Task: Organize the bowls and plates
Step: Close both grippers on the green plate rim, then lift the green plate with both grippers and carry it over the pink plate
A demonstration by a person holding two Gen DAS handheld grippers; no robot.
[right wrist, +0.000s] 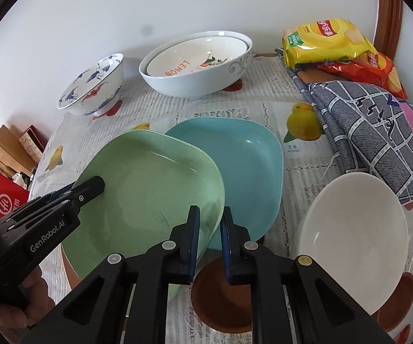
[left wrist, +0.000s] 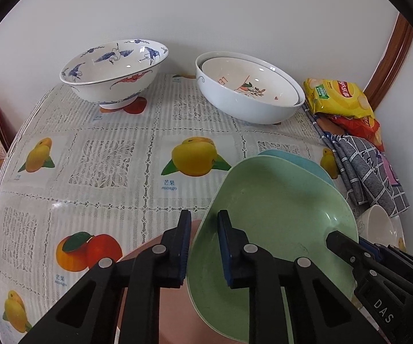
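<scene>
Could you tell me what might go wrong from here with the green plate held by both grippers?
The green plate is pinched only at opposite rims by the left gripper and right gripper, so uneven pulling could twist it loose. It overlaps the blue plate and might drag it. The white bowl sits close by the right gripper and could be bumped.

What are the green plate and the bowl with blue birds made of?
The green plate looks like matte plastic, maybe melamine: soft dull sheen, tiny speckles, thin rim. The blue bird bowl looks like glazed porcelain: shiny white surface with bright glints, painted pattern and a raised foot. Looks alone cannot confirm either.
</scene>
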